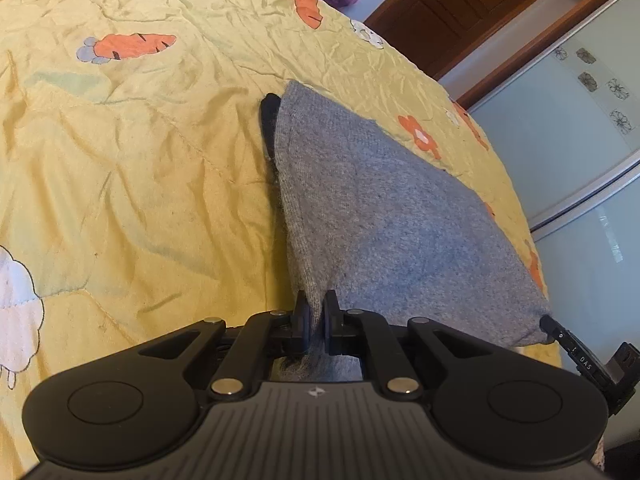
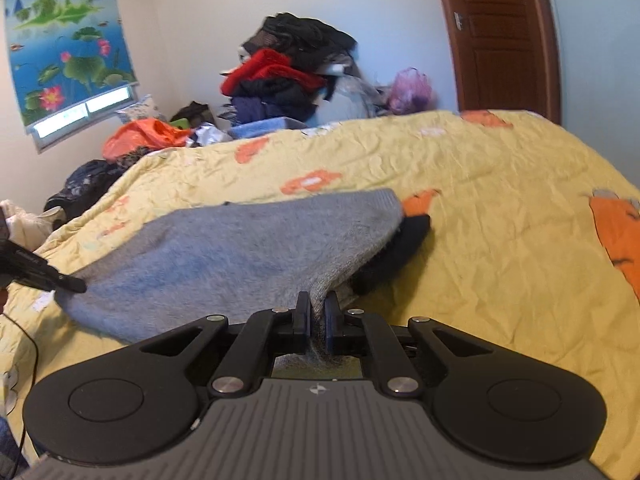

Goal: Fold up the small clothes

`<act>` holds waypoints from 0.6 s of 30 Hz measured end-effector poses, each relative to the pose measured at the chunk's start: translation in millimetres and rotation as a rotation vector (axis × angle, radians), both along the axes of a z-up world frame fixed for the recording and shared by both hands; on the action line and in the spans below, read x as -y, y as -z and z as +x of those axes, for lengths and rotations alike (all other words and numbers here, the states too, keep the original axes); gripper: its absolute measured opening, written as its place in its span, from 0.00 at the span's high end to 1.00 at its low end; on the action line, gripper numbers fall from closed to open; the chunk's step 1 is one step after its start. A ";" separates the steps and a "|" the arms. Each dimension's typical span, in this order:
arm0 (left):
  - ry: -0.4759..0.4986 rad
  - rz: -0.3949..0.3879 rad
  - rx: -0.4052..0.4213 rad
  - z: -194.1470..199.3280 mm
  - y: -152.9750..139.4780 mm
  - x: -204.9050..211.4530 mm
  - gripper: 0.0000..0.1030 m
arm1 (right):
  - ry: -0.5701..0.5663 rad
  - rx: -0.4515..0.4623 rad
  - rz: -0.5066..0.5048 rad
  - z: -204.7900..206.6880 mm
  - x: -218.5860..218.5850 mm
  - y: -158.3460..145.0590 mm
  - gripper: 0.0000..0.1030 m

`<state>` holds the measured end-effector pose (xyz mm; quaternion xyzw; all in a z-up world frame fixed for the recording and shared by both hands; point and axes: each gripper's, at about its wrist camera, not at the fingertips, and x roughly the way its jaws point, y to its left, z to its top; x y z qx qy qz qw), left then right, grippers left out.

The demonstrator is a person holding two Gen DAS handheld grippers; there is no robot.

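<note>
Here the grey knitted garment is stretched between two grippers above a yellow quilt printed with carrots and flowers. The left gripper has its jaws pressed together on one near corner of the knit, and grey fabric bunches through behind the pads. The right gripper is clamped the same way on the other near corner. In the left wrist view the garment's long axis runs away from the camera, narrowing to a ribbed edge at its far end; its near edge spans sideways to the right gripper's fingertips at the frame's lower right. In the right wrist view the cloth spreads leftward to the left gripper, whose tip meets the corner (whether it pinches there is unclear from this side). A black piece pokes out from under the far end, mostly covered, so its shape cannot be made out. The right wrist view is blurred. A clothes pile sits beyond the bed.
</note>
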<state>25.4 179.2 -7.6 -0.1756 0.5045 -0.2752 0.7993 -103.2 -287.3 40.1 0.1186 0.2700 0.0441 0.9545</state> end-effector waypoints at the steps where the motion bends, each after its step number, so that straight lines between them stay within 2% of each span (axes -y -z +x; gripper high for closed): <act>1: 0.009 0.007 0.004 -0.7 -0.8 -1.3 0.94 | -0.008 0.009 0.008 -2.5 -0.9 -2.0 0.88; 5: 0.047 0.028 -0.018 -0.7 8.7 -14.0 0.95 | -0.036 0.029 -0.034 -14.3 -8.1 -1.7 0.88; 8: 0.039 0.046 -0.044 2.5 22.5 -26.5 0.95 | -0.053 -0.013 -0.086 -20.8 -10.0 13.9 0.88; 10: 0.025 0.004 -0.069 5.4 27.4 -32.9 0.95 | -0.045 -0.057 -0.094 -22.6 -4.4 27.7 0.89; 13: 0.015 -0.018 -0.054 4.9 19.1 -29.5 0.95 | -0.038 -0.103 -0.134 -23.1 1.2 42.4 0.90; 15: 0.035 -0.021 -0.061 4.7 11.5 -17.5 0.95 | -0.048 -0.118 -0.139 -21.6 1.2 41.7 0.90; 18: 0.123 0.011 0.007 -4.7 -9.2 11.7 0.94 | -0.025 -0.120 -0.247 -18.9 -6.8 28.8 0.85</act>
